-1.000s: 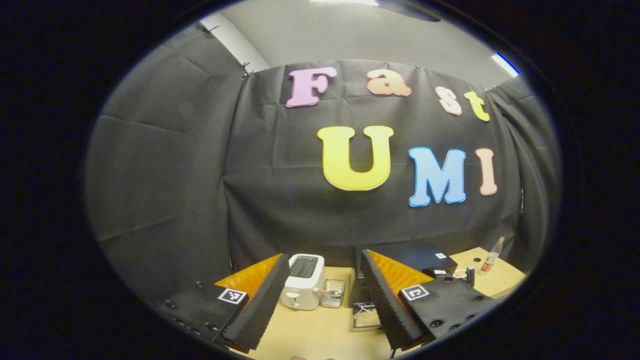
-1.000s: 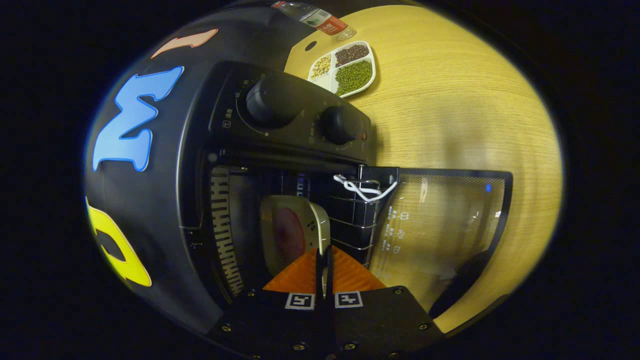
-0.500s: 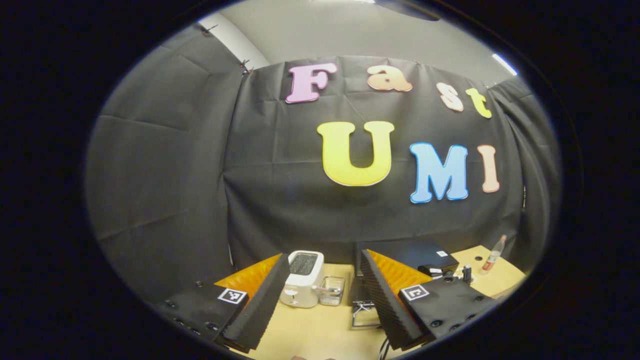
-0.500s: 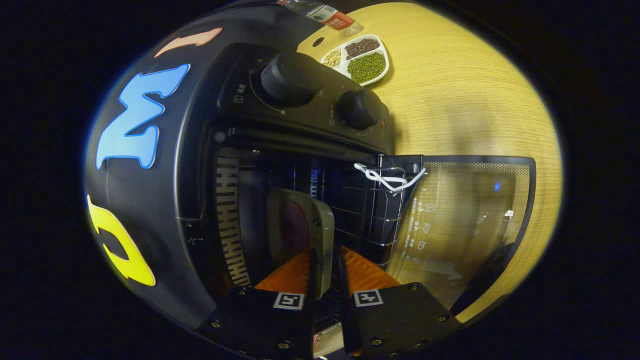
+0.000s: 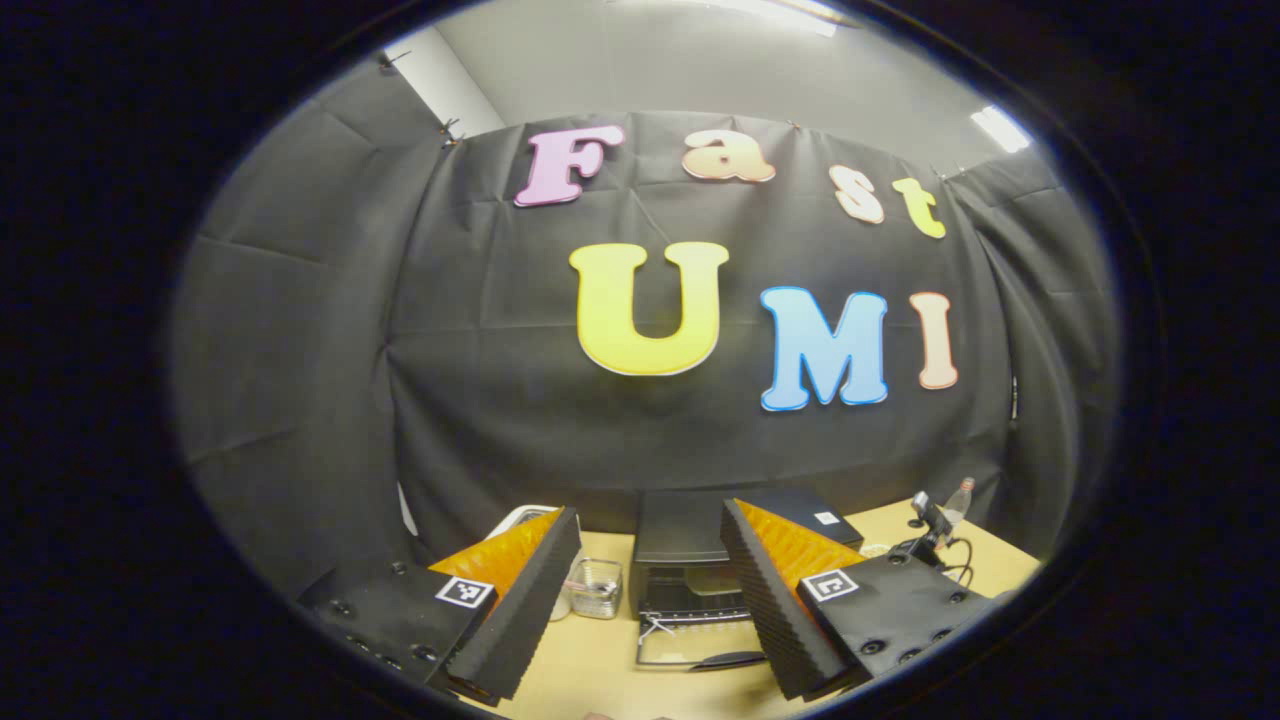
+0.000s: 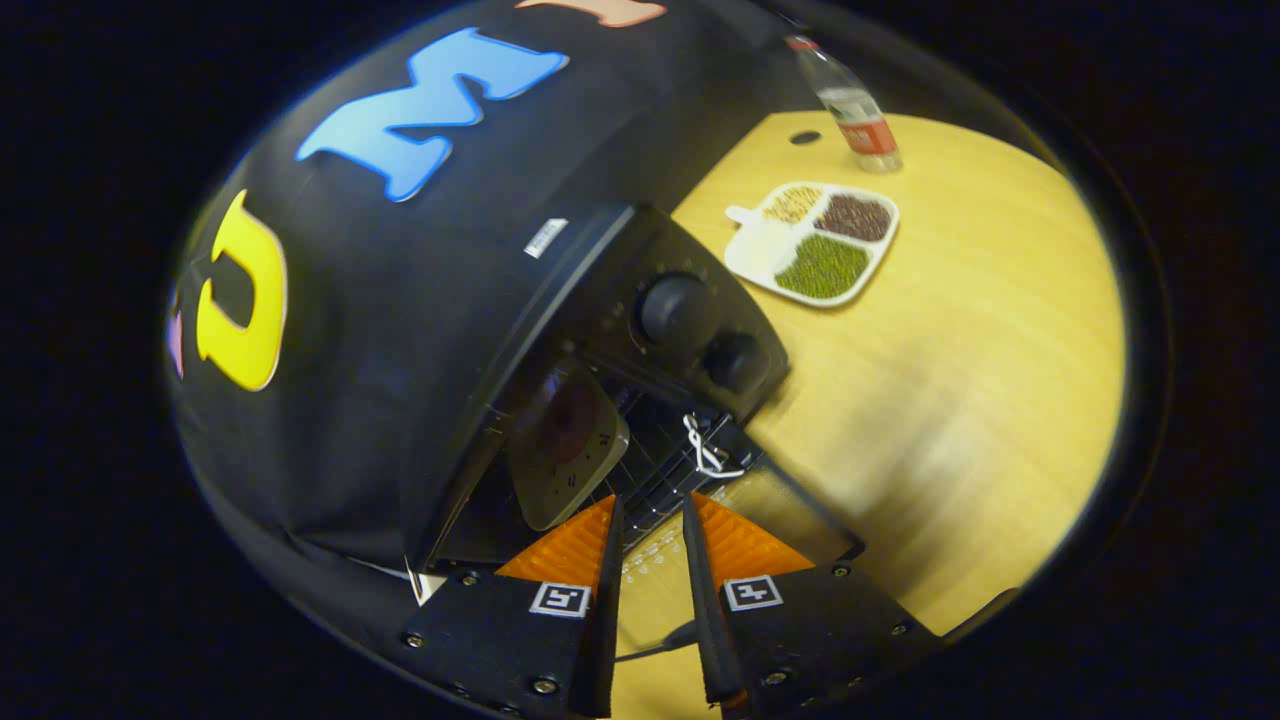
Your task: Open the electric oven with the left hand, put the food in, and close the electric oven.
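A plate of food (image 6: 563, 447) is seen on the rack inside the open electric oven (image 6: 640, 330), just beyond the right gripper's (image 6: 648, 515) slightly parted, empty fingers.

A second ago the right hand-held gripper (image 6: 648, 520) was pinched on the rim of the plate of food (image 6: 563, 445) inside the electric oven (image 6: 610, 330); its fingers have since parted and it has drawn back out, leaving the plate on the rack with the glass door (image 6: 740, 510) still down. The oven has gone from filling the right gripper view to sitting smaller. In the left gripper view, the left hand-held gripper (image 5: 650, 590) has swung to face the oven, the toaster (image 5: 520, 520) slipping behind its finger.
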`<state>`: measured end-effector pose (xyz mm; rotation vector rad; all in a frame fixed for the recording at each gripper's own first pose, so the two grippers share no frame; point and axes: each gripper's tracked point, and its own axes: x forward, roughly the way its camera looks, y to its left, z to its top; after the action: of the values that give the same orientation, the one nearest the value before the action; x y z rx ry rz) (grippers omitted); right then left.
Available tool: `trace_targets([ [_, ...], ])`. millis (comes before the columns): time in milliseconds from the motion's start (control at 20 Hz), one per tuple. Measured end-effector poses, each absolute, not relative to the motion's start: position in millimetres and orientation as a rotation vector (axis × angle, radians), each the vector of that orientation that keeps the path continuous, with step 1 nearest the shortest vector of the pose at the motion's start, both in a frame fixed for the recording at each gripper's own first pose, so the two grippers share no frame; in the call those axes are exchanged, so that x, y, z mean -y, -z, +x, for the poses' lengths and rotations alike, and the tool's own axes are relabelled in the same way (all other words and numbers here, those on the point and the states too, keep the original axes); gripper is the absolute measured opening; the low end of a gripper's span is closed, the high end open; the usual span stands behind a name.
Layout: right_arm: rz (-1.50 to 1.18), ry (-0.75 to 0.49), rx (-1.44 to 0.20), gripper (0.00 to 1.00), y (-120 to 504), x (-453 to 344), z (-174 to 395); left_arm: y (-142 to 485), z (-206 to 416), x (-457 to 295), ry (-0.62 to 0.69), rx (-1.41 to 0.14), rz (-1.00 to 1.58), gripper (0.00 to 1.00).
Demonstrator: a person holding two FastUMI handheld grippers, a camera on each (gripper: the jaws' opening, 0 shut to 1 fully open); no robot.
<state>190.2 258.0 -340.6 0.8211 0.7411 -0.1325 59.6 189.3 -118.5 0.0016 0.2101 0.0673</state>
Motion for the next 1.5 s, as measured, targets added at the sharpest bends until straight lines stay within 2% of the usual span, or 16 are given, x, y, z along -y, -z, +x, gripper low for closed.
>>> trace_targets([
  [50,0.764,0.103,-0.709,0.35,325.9,-245.2,187.3,121.5,62.0,-179.2,-0.052,-0.216,-0.003,0.96],
  [150,0.674,0.041,-0.634,0.34,293.7,-224.6,179.9,125.6,66.7,-158.9,-0.022,-0.223,-0.008,1.0],
  [400,0.458,-0.067,-0.437,0.34,200.6,-167.5,162.8,122.5,74.9,-110.7,0.045,-0.216,0.002,1.0],
  [550,0.301,-0.08,-0.282,0.34,132.3,-131.7,142.4,118.6,75.9,-86.7,0.068,-0.207,0.015,1.0],
  [600,0.262,-0.086,-0.231,0.34,111.2,-123.9,135.8,117.0,74.4,-79.9,0.072,-0.207,0.016,0.92],
  [650,0.23,-0.091,-0.179,0.34,87.9,-113.3,129.8,112.8,73.6,-73.3,0.075,-0.198,0.013,1.0],
  [800,0.149,-0.088,-0.083,0.34,49.9,-90.2,100.8,108.8,70.6,-58.4,0.085,-0.188,0.016,0.92],
  [850,0.123,-0.099,-0.075,0.41,45.2,-83.7,93.4,111.9,69.3,-56.6,0.082,-0.199,0.021,1.0],
  [950,0.113,-0.125,-0.07,0.6,40.2,-76.2,84.3,125.1,67.6,-51.7,0.078,-0.241,0.019,1.0],
  [1000,0.119,-0.128,-0.066,0.82,37.7,-70.6,81.2,132.7,67.4,-47.6,0.086,-0.266,0.009,1.0],
  [1050,0.122,-0.117,-0.06,0.88,36.7,-63.9,79.8,140.0,66.8,-45.3,0.09,-0.292,-0.008,1.0],
  [1300,0.104,-0.1,-0.062,0.91,38.8,-43.6,83.2,209.8,62.6,-42.8,0.103,-0.507,-0.036,1.0],
  [1450,0.109,-0.099,-0.07,0.9,38.0,-38.8,84.8,256.0,59.5,-41.0,0.106,-0.635,-0.016,0.96],
  [1500,0.105,-0.093,-0.069,0.9,38.5,-35.9,84.7,272.6,57.0,-38.1,0.112,-0.688,-0.025,1.0],
])
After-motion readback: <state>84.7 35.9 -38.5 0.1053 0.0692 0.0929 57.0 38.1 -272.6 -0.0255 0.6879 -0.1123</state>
